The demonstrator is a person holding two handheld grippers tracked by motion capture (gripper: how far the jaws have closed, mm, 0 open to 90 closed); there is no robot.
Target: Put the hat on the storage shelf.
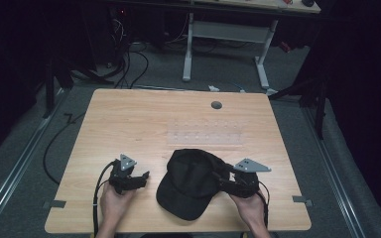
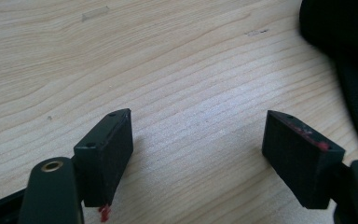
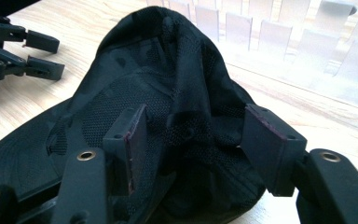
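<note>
A black baseball cap [image 1: 191,183] lies on the wooden table [image 1: 129,119] near its front edge, brim toward the person. In the right gripper view the cap [image 3: 168,93] is crumpled, its back part rising between the jaws of my right gripper [image 3: 196,140]; the jaws stand wide and the right pad [image 3: 265,140] is clear of the fabric. From above, the right gripper [image 1: 225,178] sits at the cap's right side. My left gripper [image 1: 141,179] rests open left of the cap, and its jaws [image 2: 198,149] span bare wood with the cap's edge [image 2: 349,37] at right.
A clear plastic rack [image 1: 206,133] with several upright slots lies on the table just behind the cap, and a grey round grommet [image 1: 216,105] sits near the far edge. Cables trail from both grippers. A second desk's white legs [image 1: 187,49] stand beyond the table.
</note>
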